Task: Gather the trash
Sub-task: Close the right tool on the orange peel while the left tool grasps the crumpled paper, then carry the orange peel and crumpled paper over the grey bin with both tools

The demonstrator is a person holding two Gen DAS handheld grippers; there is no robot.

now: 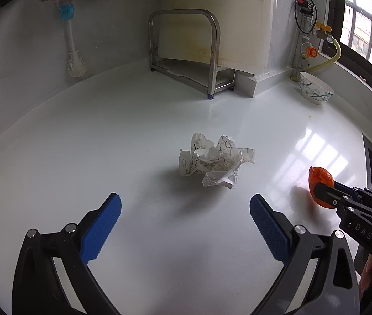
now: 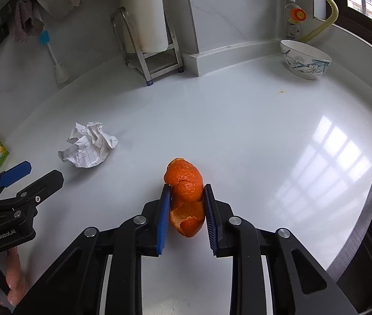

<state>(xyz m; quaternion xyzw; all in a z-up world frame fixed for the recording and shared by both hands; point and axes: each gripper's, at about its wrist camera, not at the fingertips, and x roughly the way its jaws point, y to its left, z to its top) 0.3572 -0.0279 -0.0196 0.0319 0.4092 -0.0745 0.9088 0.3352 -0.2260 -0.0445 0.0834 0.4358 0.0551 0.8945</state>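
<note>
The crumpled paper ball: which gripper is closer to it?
Left. The left gripper is open and aimed at the crumpled paper ball, which lies just ahead of its fingers. The right gripper is off to the side, shut on the orange peel.

Daylight is coming in through a barred window (image 1: 367,29) at the right and reflecting as bright panes on the glossy white countertop (image 1: 133,136). A steel rack (image 1: 186,52) is standing against the white wall (image 1: 112,26), a bottle brush (image 1: 71,44) is leaning nearby, and a yellow gas hose (image 2: 325,18) is curving toward the sill.
</note>
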